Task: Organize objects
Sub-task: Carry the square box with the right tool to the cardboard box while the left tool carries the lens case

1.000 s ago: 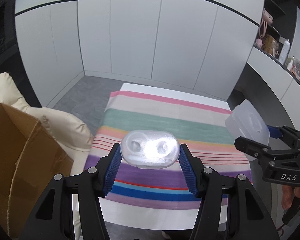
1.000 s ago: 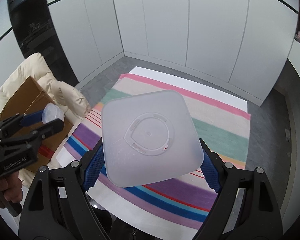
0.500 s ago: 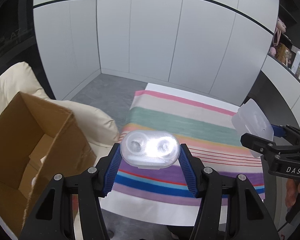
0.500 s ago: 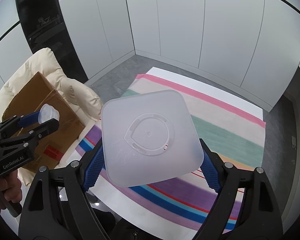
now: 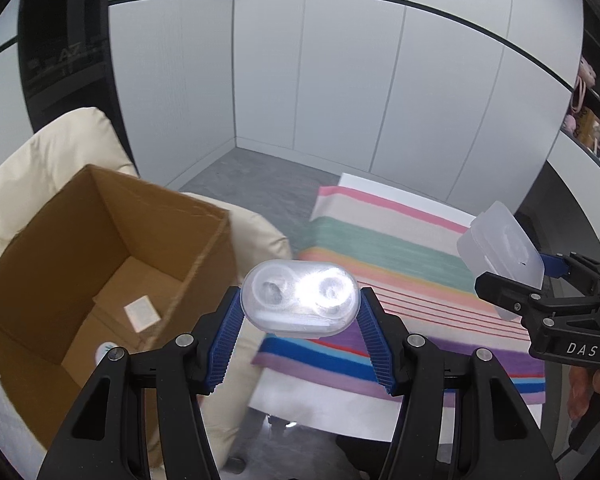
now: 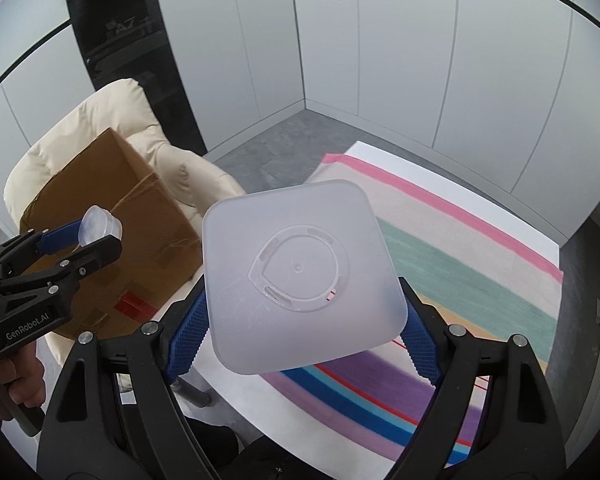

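The left gripper (image 5: 300, 316) has its jaws closed on a small clear oval plastic case (image 5: 299, 303), pressed at both short ends by the blue ribbed pads (image 5: 225, 332). The case hangs in the air, lit brightly on top, above the gap between the bench's left edge and an open cardboard box (image 5: 100, 264). That box sits on a cream padded armchair (image 5: 56, 140) just beside the bench; a white label lies on its bottom.

The right gripper (image 6: 300, 312) has its jaws closed on a much wider thing: a square frosted plastic lid (image 6: 300, 272) with rounded corners and a moulded ring at its middle. The pads (image 6: 188, 332) press on two opposite edges, and the lid is held tilted, above the near left corner of the bench (image 6: 260, 400).

A striped cloth (image 6: 460, 280) in pink, green, orange, purple and blue covers most of the white bench. A person's hand (image 6: 4, 384) shows at the grip of the left gripper, and fingers (image 5: 588, 392) at the grip of the right one.
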